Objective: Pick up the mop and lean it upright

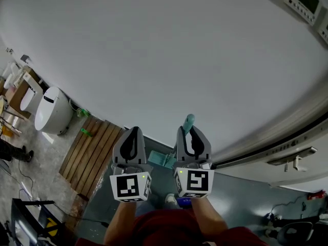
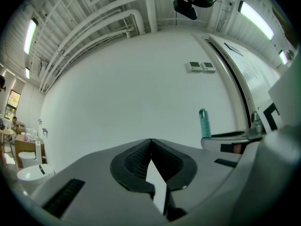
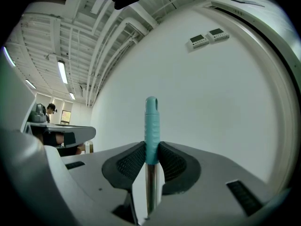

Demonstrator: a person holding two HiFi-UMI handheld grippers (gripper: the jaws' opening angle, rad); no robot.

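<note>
Firmly pinched in the right tongs (image 3: pixel 151 149): the mop (image 3: pixel 151 121), caught at the lower end of its teal grip (image 1: pixel 188 122), pads pressed on both sides. Below the pads, chrome shaft (image 3: pixel 150 187) running back between the jaws; above them, the grip's rounded top poking past the tips toward the white wall (image 3: pixel 211 102). Just beside it on the left, clear of the handle, the left tongs (image 2: pixel 150 141), tips closed together and holding nothing.
</note>
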